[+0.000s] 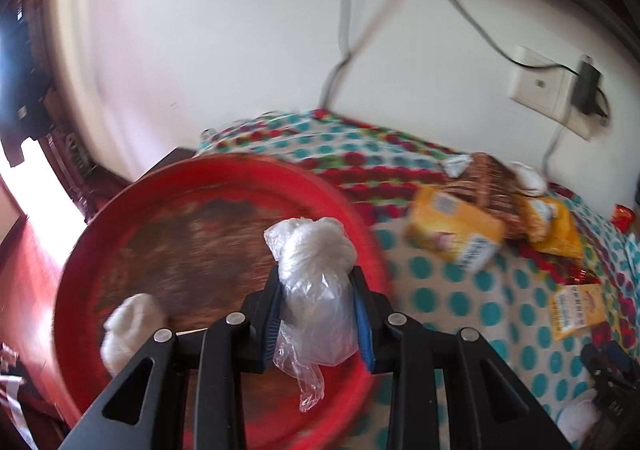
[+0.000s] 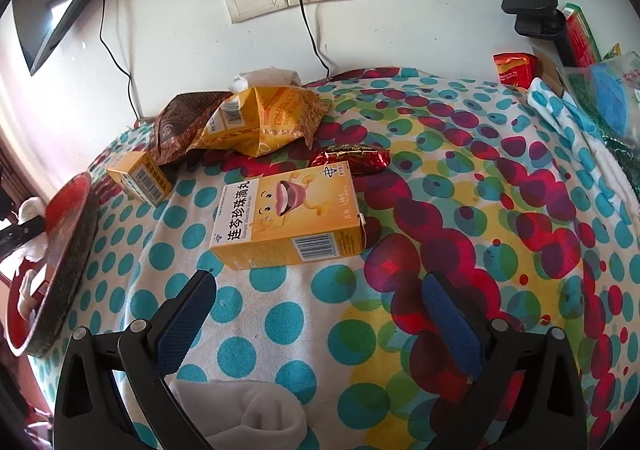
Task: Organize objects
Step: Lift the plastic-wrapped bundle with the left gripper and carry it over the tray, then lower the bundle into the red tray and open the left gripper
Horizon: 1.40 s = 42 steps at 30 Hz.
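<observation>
Left hand-held gripper (image 1: 318, 314) clenched on a clear bag of white stuff (image 1: 314, 270), blurred, above red tray (image 1: 152, 185). Right hand-held gripper (image 2: 316, 326) released; yellow box (image 2: 286, 217) at 12 o'clock, white cloth (image 2: 248, 414) partly hidden below.

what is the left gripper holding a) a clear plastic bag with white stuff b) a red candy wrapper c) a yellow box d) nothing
a, the left gripper is shut on a clear plastic bag of something white, held over the red tray.
</observation>
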Available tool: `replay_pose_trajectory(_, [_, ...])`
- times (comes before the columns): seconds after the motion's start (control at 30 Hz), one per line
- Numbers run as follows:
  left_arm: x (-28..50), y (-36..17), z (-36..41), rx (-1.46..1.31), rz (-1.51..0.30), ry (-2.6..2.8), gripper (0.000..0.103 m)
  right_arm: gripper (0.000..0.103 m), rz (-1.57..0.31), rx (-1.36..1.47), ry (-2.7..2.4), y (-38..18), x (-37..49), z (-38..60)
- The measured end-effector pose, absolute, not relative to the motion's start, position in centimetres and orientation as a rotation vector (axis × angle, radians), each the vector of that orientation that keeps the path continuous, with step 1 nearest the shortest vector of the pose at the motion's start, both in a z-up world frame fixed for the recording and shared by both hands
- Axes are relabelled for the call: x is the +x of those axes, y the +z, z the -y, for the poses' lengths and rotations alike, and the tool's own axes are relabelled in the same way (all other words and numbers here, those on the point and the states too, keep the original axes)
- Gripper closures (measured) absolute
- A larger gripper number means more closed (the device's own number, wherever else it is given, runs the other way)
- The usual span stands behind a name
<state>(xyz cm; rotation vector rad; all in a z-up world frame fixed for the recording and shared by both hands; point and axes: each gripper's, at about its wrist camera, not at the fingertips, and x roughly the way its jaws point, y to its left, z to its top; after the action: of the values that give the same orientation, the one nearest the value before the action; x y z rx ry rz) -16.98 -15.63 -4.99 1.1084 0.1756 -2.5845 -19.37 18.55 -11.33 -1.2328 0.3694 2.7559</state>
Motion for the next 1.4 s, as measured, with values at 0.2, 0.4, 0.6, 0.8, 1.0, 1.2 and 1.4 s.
replay_pose_trajectory(0.2, [-15.1,-6.2,21.9,1.123,-0.249,-2.461,0.072,0.0,-0.32,-1.222,2.723,-11.3,-19.5,-17.8])
replay_pose_trajectory(0.4, [-15.3,-6.4,26.8,1.14,-0.306,-2.339,0.071,0.0,-0.247,-1.216,2.722,-11.1,-19.7,-16.6])
replay_pose_trajectory(0.6, [-16.7,-6.9,29.2,1.167,-0.311,-2.265,0.071,0.0,-0.221,-1.225,2.717,-11.2,-20.0,-16.1])
replay_pose_trajectory(0.8, [-17.6,-8.0,30.4,1.204,-0.323,-2.23,0.071,0.0,-0.224,-1.221,2.705,-11.2,-20.1,-15.9])
replay_pose_trajectory(1.0, [-18.5,-9.3,31.2,1.234,-0.383,-2.209,0.069,0.0,-0.233,-1.222,2.68,-11.2,-20.2,-15.8])
replay_pose_trajectory(1.2, [-18.9,-9.3,31.6,1.223,-0.392,-2.19,0.067,0.0,-0.23,-1.226,2.676,-11.3,-20.3,-15.7])
replay_pose_trajectory(1.4, [-18.9,-9.4,31.7,1.23,-0.399,-2.186,0.051,0.0,-0.233,-1.223,2.664,-11.3,-20.5,-15.5])
